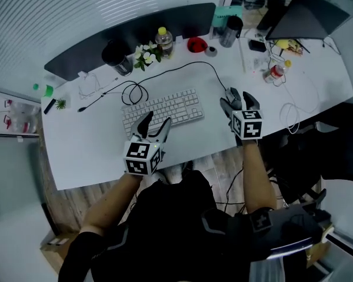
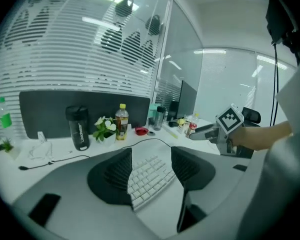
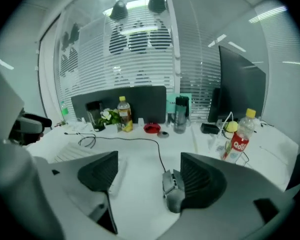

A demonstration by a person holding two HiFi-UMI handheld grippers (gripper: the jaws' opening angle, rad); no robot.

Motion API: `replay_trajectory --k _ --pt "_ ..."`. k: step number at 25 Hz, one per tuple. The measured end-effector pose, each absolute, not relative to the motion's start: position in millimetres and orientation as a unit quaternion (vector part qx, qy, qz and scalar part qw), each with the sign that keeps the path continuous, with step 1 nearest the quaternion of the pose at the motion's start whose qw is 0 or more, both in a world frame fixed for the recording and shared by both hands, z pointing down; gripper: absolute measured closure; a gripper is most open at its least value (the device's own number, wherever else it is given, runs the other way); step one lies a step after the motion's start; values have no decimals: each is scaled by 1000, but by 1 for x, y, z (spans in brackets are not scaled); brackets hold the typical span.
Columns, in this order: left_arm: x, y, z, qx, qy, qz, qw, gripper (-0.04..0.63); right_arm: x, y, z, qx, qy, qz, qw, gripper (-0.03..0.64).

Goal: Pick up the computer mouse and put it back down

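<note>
The mouse (image 3: 173,190) lies on the desk (image 3: 135,151), its cable (image 3: 140,139) trailing toward the back. I have the right gripper (image 3: 149,160) above it, fingers (image 3: 97,171) spread wide and released, and one of them partly hides the mouse. My left gripper (image 2: 151,156) hangs over the keyboard (image 2: 149,178), fingers apart, holding nothing
</note>
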State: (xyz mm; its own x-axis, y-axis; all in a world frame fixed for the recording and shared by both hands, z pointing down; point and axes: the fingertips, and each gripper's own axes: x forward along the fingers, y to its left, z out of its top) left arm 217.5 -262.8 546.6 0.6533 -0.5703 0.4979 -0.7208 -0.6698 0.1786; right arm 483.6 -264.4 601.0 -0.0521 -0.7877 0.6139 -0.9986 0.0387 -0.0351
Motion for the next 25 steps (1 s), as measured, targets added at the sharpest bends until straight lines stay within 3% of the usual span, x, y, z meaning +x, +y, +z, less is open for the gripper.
replay_trajectory --k 15,21,25 --pt "101 -268 406 914 -386 84 96 334 353 -228 405 666 -729 124 97 342" --pt "76 -255 379 925 -367 68 67 334 307 -205 376 652 -744 119 81 341" --pt "63 -250 368 920 -382 52 71 352 296 -193 362 654 -746 104 67 374"
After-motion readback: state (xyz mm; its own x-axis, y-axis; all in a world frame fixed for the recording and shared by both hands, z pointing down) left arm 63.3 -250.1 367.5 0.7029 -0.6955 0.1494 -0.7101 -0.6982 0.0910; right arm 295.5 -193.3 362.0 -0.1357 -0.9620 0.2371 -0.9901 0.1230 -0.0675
